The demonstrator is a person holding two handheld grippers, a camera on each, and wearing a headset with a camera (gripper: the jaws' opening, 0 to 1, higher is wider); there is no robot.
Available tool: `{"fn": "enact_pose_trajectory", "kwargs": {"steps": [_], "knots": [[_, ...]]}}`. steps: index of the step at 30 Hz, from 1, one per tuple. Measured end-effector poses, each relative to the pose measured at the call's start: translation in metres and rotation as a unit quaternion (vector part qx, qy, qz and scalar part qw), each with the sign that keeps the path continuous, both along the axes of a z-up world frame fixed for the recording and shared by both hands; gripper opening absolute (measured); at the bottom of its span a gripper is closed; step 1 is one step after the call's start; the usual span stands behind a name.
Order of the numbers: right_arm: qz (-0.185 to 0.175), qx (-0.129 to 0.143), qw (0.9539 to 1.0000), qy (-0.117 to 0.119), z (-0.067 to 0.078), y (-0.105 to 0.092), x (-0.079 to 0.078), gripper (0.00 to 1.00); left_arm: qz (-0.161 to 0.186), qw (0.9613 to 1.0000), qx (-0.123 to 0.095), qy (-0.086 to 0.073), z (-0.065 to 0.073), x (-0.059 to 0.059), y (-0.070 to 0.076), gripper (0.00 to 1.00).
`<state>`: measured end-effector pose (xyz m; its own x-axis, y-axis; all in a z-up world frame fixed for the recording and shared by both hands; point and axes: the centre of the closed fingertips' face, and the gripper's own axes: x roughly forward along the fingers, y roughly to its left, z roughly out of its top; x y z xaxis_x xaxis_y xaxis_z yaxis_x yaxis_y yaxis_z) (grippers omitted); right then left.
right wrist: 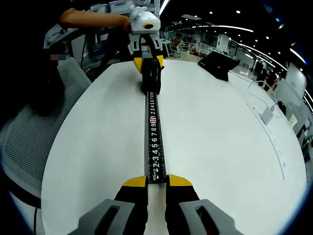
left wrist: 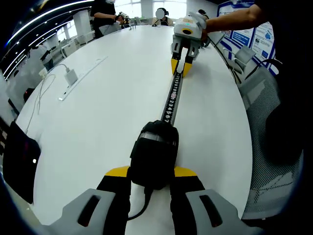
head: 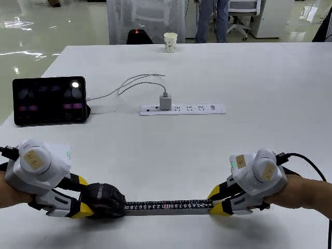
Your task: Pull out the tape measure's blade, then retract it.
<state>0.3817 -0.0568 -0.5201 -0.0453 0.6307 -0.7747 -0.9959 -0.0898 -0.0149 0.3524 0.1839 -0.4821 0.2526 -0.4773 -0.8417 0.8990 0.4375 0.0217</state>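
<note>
— Down at the near edge of the smooth white surface (head: 207,145), head view first: the left hand-held gripper (head: 89,197) has its yellow-tipped jaws clamped on either side of the tape measure (head: 104,199), a chunky, rounded black case.
— And the blade (head: 168,206)?
— Out and lying flat on the surface, a thin dark strip with pale numerals. It runs across to the right hand-held gripper (head: 216,201), whose jaws are pinched almost together on its end. Further back there's a glossy black tablet (head: 50,100), a long white power strip (head: 182,109) with a boxy charger (head: 165,101) plugged in, and a paper cup (head: 170,42) near the far edge.
— Left gripper view?
— The case (left wrist: 155,154) sits snug between the jaws, matte with a glossy band across its top. The blade (left wrist: 172,100) leaves its front and runs straight away to the other gripper's yellow tips.
— Right gripper view?
— The blade's tip is nipped between the two yellow pads (right wrist: 134,182), with barely a gap. White digits and one red mark run up the black strip (right wrist: 154,142) to the case (right wrist: 152,78) at the far end.
</note>
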Motion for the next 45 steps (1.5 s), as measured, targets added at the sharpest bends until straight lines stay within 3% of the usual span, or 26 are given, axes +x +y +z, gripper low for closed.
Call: {"fn": "enact_pose_trajectory", "kwargs": {"steps": [22, 45], "knots": [[-0.015, -0.019, 0.9997, -0.002, -0.001, -0.035, 0.008, 0.09, 0.001, 1.0, 0.001, 0.002, 0.0, 0.0, 0.0, 0.25], [-0.003, -0.037, 0.9993, -0.007, 0.0, -0.034, 0.006, 0.1, 0.004, 1.0, 0.003, 0.001, 0.0, 0.0, 0.0, 0.26]]}}
